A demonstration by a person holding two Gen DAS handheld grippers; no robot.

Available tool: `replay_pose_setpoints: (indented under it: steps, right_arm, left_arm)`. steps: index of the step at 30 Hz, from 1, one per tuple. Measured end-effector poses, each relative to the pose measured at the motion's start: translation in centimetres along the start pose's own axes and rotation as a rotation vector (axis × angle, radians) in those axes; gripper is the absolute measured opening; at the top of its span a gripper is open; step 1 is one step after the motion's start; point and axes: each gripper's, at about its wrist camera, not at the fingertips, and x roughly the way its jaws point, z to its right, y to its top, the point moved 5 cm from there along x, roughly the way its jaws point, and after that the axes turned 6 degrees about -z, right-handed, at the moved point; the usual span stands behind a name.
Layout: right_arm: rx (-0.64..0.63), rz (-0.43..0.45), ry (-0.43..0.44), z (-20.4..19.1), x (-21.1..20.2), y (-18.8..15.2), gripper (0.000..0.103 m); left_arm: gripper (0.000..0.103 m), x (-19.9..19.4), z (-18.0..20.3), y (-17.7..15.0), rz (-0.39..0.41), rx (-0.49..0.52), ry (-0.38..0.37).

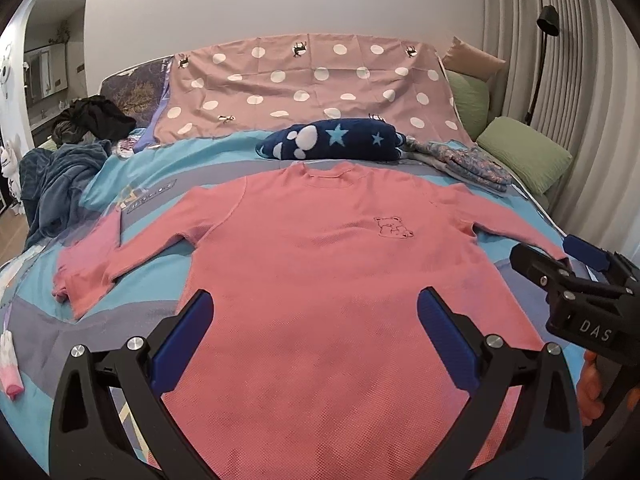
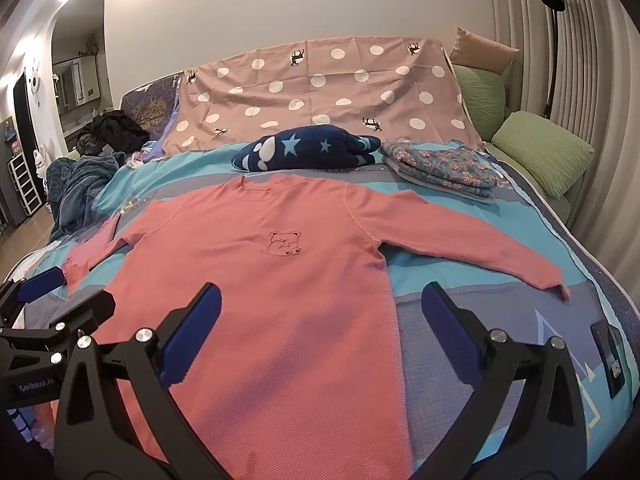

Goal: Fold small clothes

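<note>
- Pink shirt [image 1: 320, 264] lies flat on the bed [image 2: 500, 320], sleeves spread.
- Left gripper [image 1: 316, 312] and right gripper [image 2: 320, 304] hover above the hem, jaws wide, empty.
- Only the right view shows a phone [image 2: 610, 356] near the bed's edge.

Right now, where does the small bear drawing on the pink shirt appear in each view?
Left wrist: bear drawing right of centre, on the pink shirt.
Right wrist: bear drawing left of centre.
Shared landmark: navy star blanket just beyond the collar.
</note>
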Motion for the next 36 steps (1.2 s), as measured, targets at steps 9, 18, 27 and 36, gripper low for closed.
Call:
replay_pose_setpoints:
  steps: [9, 18, 27, 36]
  right_arm:
    - [-0.02, 0.013, -0.018, -0.5, -0.1, 0.0, 0.101]
    - [-0.03, -0.002, -0.008, -0.9, 0.0, 0.2, 0.101]
    - [-0.057, -0.007, -0.021, -1.6, 0.1, 0.3, 0.101]
    - [-0.063, -0.026, -0.029, -2.0, 0.7, 0.3, 0.101]
  left_arm:
    - [0.102, -0.3, -0.6, 0.1, 0.021, -0.014, 0.005]
    - [0.102, -0.5, -0.9, 0.1, 0.024, -0.011, -0.006]
    - [0.102, -0.5, -1.6, -0.1, 0.033, -0.017, -0.003]
    - [0.102, -0.3, -2.2, -0.3, 0.028, -0.022, -0.002]
